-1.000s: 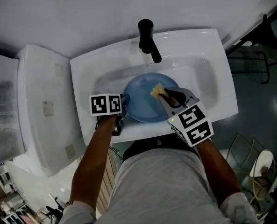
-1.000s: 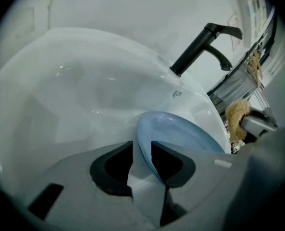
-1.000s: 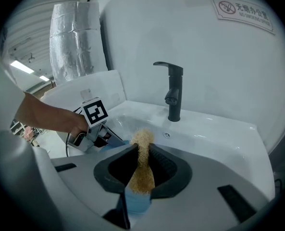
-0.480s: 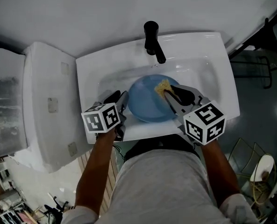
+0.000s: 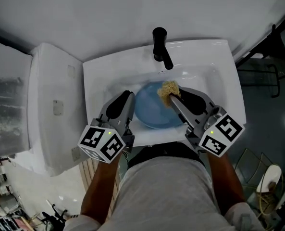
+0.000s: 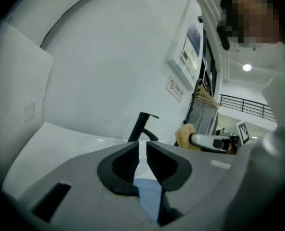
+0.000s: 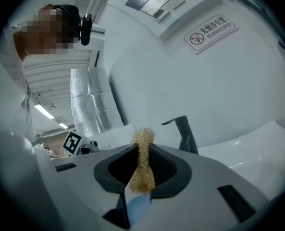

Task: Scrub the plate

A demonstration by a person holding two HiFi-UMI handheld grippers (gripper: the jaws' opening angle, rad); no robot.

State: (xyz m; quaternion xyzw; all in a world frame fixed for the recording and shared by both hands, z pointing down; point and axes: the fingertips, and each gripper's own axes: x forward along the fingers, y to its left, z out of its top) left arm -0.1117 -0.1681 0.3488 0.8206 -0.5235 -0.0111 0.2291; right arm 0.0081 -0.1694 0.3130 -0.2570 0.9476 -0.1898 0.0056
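A round blue plate (image 5: 152, 113) lies flat in the basin of the white sink (image 5: 95, 83). My right gripper (image 5: 173, 93) is shut on a yellow scrubbing sponge (image 5: 168, 90) and holds it above the plate's far edge, below the faucet. In the right gripper view the sponge (image 7: 143, 170) stands pinched between the pads. My left gripper (image 5: 128, 95) hovers over the plate's left rim, apart from it. Its jaws have just been closing; a narrow slit remains in the left gripper (image 6: 142, 147) with nothing in it. Blue plate (image 6: 150, 196) shows below.
A black faucet (image 5: 160, 46) stands at the back of the sink, just beyond the sponge. A white toilet (image 5: 51, 109) sits to the left. A wire rack (image 5: 257, 163) stands on the floor at the lower right. The person's body is at the sink's front edge.
Both grippers have risen out of the basin and tilted up toward level. The left gripper has let go of the plate's left rim. The sponge has lifted off the plate.
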